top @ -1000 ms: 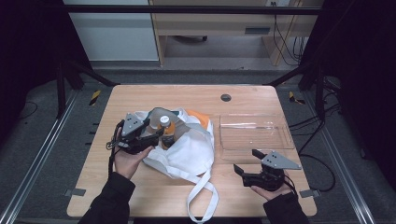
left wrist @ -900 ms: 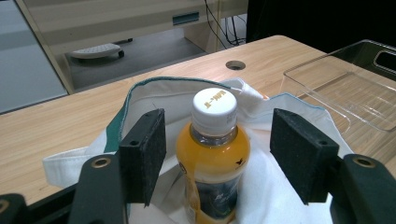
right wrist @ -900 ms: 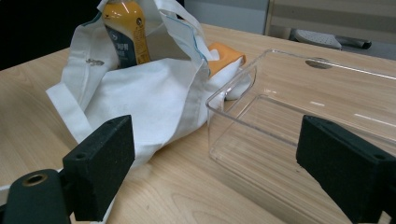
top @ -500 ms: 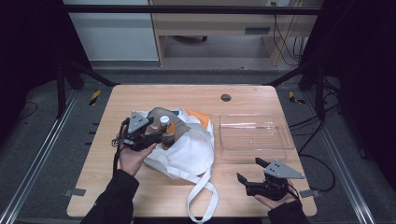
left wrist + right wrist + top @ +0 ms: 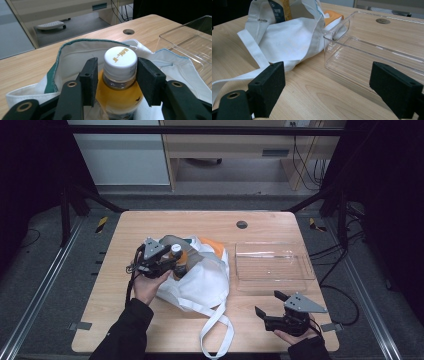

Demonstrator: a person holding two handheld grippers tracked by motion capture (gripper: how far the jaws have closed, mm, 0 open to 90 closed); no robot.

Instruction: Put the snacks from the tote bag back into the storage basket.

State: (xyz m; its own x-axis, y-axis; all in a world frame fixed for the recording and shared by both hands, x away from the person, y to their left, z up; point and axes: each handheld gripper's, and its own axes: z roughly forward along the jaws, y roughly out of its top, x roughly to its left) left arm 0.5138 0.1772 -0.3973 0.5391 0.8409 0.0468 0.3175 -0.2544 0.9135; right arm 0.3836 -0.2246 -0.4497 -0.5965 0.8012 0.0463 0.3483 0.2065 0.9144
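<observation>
Left gripper [image 5: 113, 75] has been closing round the bottle [image 5: 119, 82] neck, inside the white bag [image 5: 200, 275] on the worktop [image 5: 120, 320]; pads probably not pressing yet; bottle full, heavyish, slick plastic; grip under the cap [image 5: 120, 61]; right gripper [image 5: 337, 90] wide, empty.

Beside the one clear tray [image 5: 272, 268] lies one white cloth bag [image 5: 202, 282] (one white-capped bottle [image 5: 120, 75] stands inside it).
</observation>
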